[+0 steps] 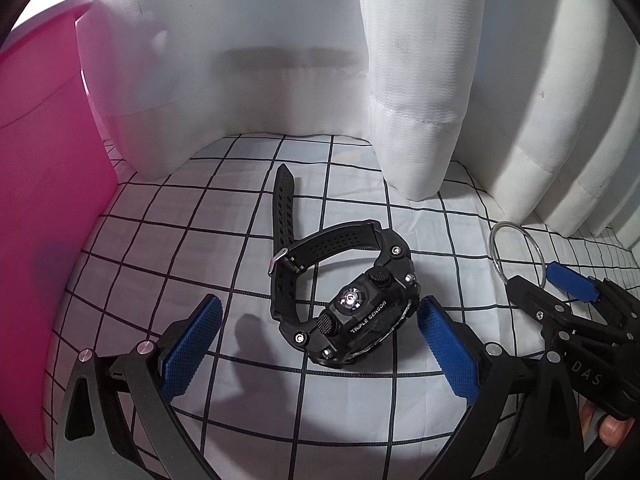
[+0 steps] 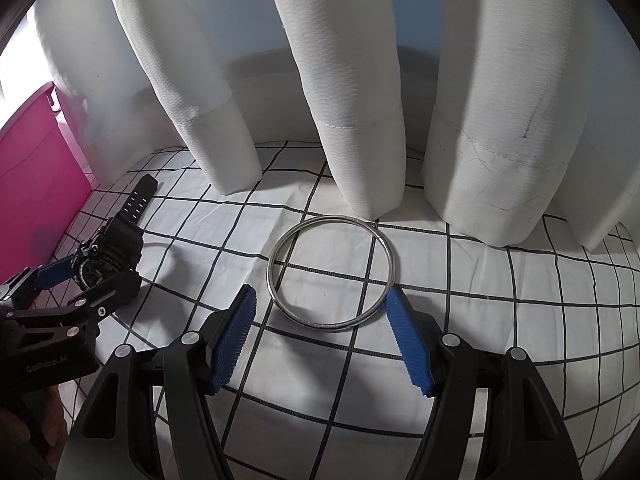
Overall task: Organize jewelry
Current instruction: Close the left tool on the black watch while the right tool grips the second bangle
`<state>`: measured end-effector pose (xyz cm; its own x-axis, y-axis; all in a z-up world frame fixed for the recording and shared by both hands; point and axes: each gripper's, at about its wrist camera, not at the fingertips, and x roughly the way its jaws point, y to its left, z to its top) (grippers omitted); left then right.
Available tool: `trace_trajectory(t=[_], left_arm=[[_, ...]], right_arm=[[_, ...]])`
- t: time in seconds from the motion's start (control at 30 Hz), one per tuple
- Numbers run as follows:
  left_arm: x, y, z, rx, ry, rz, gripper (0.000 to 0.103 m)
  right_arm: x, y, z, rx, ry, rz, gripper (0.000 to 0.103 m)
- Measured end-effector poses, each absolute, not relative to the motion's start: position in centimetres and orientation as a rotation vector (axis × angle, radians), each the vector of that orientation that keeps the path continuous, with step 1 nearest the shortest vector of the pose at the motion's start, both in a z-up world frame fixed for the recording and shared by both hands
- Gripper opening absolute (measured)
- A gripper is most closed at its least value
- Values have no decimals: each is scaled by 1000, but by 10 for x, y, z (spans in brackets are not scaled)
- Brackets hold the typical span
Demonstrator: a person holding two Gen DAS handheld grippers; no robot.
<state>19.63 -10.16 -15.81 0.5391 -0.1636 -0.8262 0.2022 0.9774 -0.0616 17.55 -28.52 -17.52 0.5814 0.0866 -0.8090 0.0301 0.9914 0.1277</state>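
Left tongs (image 1: 320, 316) spread wide, the black watch (image 1: 344, 300) lying between the pads on the checked tabletop (image 1: 200, 240), unclamped. Right tongs (image 2: 320, 312) equally wide, straddling the near edge of the silver bangle (image 2: 330, 274). Beyond, white curtains (image 2: 360, 100); pink box (image 1: 44, 200) far left.

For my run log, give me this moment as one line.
left hand-held gripper: open, straddling black sport watch | right hand-held gripper: open, around silver bangle | both on checked cloth | pink bin left
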Motion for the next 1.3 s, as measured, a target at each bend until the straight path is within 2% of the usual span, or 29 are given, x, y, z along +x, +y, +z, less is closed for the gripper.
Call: trace_trajectory(t=[0.4,0.73,0.83,1.17,1.3], left_arm=[[213,-104,-168,24,1005,-202,96],[223,-106,-172,26,1012,-192,96],[226,-109,-173,44,1011,-182,97],[231,-114,-174,56,1002,-141,97],[225,-113,-171,56,999,-143,93]], right_arm=[[194,-276,-182,46,946,6,69],[209,-280,-187,52,950,10,83],[212,-286,-187,53,952,13,84],[214,-291,-189,48,951,17,83],[204,-285,-188,34,940,19,71]])
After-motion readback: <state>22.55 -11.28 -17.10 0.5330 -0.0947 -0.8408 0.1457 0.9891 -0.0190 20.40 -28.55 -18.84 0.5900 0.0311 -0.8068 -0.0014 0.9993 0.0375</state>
